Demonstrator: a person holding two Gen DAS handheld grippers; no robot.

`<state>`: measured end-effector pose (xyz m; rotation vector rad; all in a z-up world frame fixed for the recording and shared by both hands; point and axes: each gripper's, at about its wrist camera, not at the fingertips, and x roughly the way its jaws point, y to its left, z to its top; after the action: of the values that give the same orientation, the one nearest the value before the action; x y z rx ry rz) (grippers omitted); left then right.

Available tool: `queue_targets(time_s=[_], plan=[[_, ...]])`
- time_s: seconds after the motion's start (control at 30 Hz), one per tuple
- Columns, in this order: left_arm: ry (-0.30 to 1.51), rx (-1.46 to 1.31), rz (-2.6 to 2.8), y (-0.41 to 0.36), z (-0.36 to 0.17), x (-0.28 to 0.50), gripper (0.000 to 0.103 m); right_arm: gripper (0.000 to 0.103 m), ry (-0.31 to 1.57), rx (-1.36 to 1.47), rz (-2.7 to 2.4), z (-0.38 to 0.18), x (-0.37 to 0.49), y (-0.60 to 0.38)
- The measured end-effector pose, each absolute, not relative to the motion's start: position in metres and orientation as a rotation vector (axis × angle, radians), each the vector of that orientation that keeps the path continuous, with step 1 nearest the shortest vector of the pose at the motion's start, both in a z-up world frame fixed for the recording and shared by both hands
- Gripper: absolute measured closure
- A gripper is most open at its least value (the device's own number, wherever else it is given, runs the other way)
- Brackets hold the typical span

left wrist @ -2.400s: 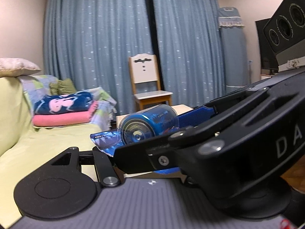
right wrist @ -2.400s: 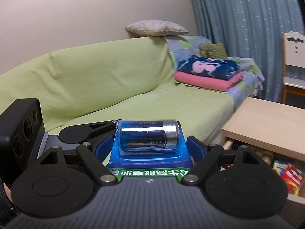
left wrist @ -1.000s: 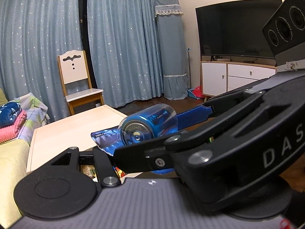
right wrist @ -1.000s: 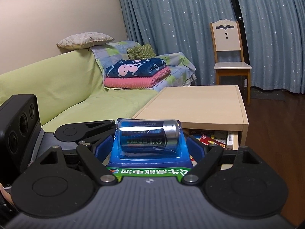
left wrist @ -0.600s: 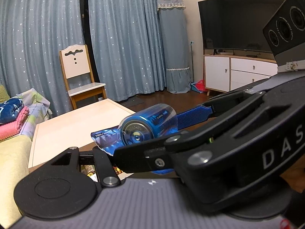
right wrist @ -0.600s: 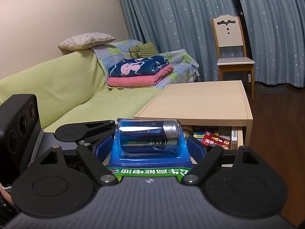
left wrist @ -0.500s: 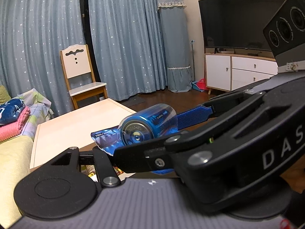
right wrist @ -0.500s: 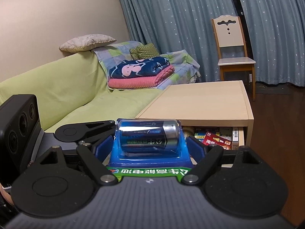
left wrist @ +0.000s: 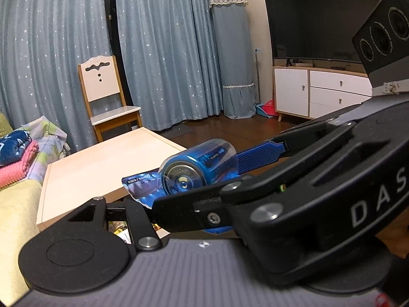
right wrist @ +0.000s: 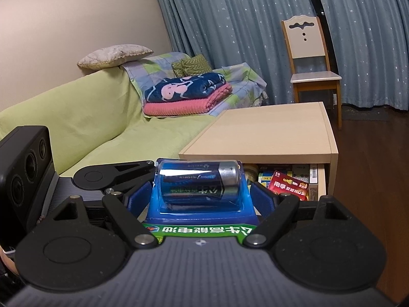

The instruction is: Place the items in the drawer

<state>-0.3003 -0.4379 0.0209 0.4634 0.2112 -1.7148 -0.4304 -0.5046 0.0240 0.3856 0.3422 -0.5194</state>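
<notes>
The right gripper (right wrist: 202, 194) pinches the battery pack (right wrist: 200, 192) by its side edges, the left gripper's grip unclear, with the open drawer (right wrist: 288, 183) at two o'clock and bare floor (right wrist: 370, 174) beyond.

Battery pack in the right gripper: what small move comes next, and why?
Probably carry the battery pack forward toward the open drawer. The right gripper is shut on it, and the drawer under the table already stands open, holding other packs.
</notes>
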Motion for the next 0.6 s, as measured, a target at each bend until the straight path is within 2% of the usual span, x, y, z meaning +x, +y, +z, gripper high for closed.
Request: queue_targets(time_s=[0.6], plan=[[0.320, 0.436, -1.718, -0.472, -0.006, -0.261, 0.044, 0.021, 0.429, 0.419, -0.520, 0.003, -0.388, -0.535]])
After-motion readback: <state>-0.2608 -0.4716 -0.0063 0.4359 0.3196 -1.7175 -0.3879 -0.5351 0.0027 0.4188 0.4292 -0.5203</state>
